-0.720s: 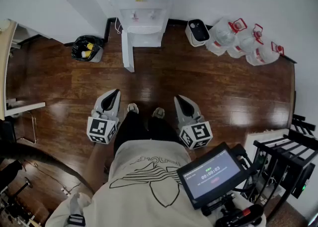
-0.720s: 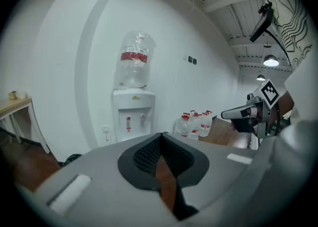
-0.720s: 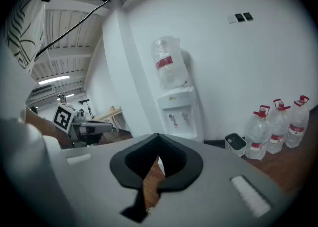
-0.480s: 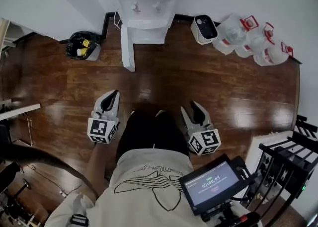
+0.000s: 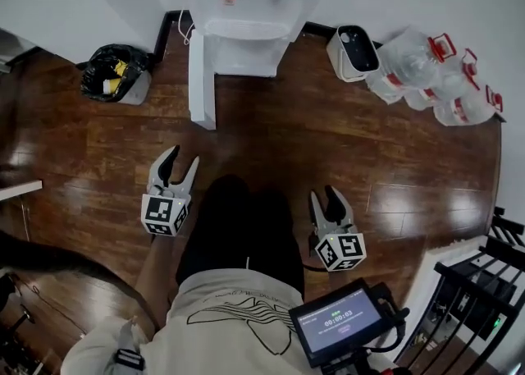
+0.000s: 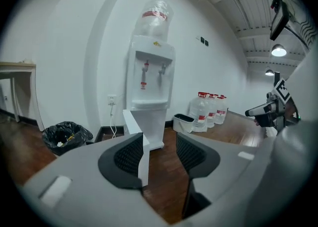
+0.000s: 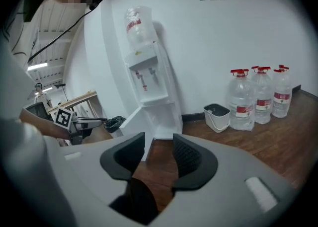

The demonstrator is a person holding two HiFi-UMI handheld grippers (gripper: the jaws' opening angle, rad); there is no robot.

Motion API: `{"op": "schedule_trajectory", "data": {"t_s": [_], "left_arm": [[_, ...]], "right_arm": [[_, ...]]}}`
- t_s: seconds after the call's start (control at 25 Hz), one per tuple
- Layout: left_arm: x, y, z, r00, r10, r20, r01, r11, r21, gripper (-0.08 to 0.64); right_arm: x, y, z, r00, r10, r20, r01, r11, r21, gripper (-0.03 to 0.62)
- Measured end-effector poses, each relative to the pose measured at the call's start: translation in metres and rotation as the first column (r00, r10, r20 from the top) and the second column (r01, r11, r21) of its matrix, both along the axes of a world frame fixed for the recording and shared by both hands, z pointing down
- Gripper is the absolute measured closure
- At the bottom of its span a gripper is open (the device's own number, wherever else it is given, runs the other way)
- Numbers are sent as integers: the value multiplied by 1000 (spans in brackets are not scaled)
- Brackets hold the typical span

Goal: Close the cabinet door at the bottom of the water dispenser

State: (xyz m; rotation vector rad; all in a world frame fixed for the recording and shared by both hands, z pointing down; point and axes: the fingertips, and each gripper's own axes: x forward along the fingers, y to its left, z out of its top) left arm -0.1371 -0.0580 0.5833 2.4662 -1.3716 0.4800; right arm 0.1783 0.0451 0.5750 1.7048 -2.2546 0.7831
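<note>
Door (image 5: 201,78) stands edge-on toward me, ahead of my left gripper (image 5: 182,158), open and empty like my right gripper (image 5: 324,194).

empty claw (image 7: 158,145) faces cabinet door (image 7: 132,121)

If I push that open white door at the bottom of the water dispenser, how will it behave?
The cabinet door looks like a thin, stiff panel standing wide open, so it probably swings lightly. The water dispenser is tall with a bottle on top, so a hard shove might rock it.
</note>
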Motion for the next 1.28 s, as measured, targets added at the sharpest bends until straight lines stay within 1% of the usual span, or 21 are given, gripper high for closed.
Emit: {"op": "schedule_trajectory", "data": {"t_s": [0.08, 0.2, 0.28, 0.36, 0.4, 0.44, 0.52, 0.6, 0.68, 0.76, 0.84, 0.88, 0.96, 1.0, 1.08, 1.16, 1.24, 1.28], "left_arm": [[2, -13, 14, 1000, -13, 4, 13, 1000, 27, 336], [3, -35, 24, 999, -30, -16, 31, 994, 101, 324], [-2, -37, 39, 998, -52, -41, 56, 993, 99, 265], [-7, -34, 56, 998, -47, -36, 49, 996, 79, 264], [-8, -38, 63, 999, -35, -26, 37, 996, 81, 264], [-9, -43, 69, 999, -26, -20, 28, 995, 91, 264], [-12, -49, 76, 1000, -21, -19, 23, 994, 106, 264], [-12, -48, 82, 1000, -9, -25, 11, 996, 93, 264], [-10, -48, 84, 999, 17, -39, -15, 997, 74, 256], [-7, -51, 78, 996, 38, -81, -32, 996, 79, 253], [-4, -51, 79, 991, 46, -129, -36, 996, 85, 252], [-3, -53, 84, 989, 45, -139, -34, 996, 81, 250], [-4, -67, 98, 992, 22, -123, -12, 997, 80, 239], [-4, -76, 104, 995, 12, -104, -2, 996, 93, 230], [-1, -89, 110, 997, 19, -74, -8, 990, 143, 229], [6, -93, 106, 996, 43, -76, -28, 982, 186, 256], [14, -96, 103, 996, 51, -71, -37, 980, 197, 266], [18, -98, 104, 997, 54, -55, -42, 979, 201, 303]], "right_arm": [[1, -8, 19, 1000, -16, -15, 17, 1000, 14, 413], [13, -20, 52, 999, -8, -45, 10, 999, 50, 414], [29, -21, 82, 997, 17, -70, -13, 999, 49, 416], [48, -27, 105, 997, 61, -53, -59, 997, 48, 433], [53, -38, 110, 997, 67, -35, -64, 996, 63, 440], [54, -50, 113, 998, 49, -26, -47, 995, 86, 439], [46, -68, 119, 999, -26, -35, 30, 992, 121, 436], [39, -78, 125, 995, -79, -57, 85, 989, 120, 427], [39, -84, 128, 991, -96, -92, 105, 989, 106, 426], [46, -92, 126, 987, -93, -133, 108, 987, 117, 426], [57, -96, 131, 985, -62, -158, 82, 989, 123, 426], [61, -100, 138, 987, -42, -158, 61, 991, 119, 426], [67, -114, 153, 988, -9, -152, 26, 993, 114, 426], [70, -122, 159, 989, 1, -151, 17, 993, 118, 426], [77, -124, 167, 989, 19, -145, -1, 992, 125, 426], [85, -112, 177, 989, 41, -144, -24, 993, 119, 426], [97, -100, 184, 987, 80, -138, -66, 992, 109, 426], [104, -94, 186, 986, 106, -128, -93, 990, 106, 426]]}}
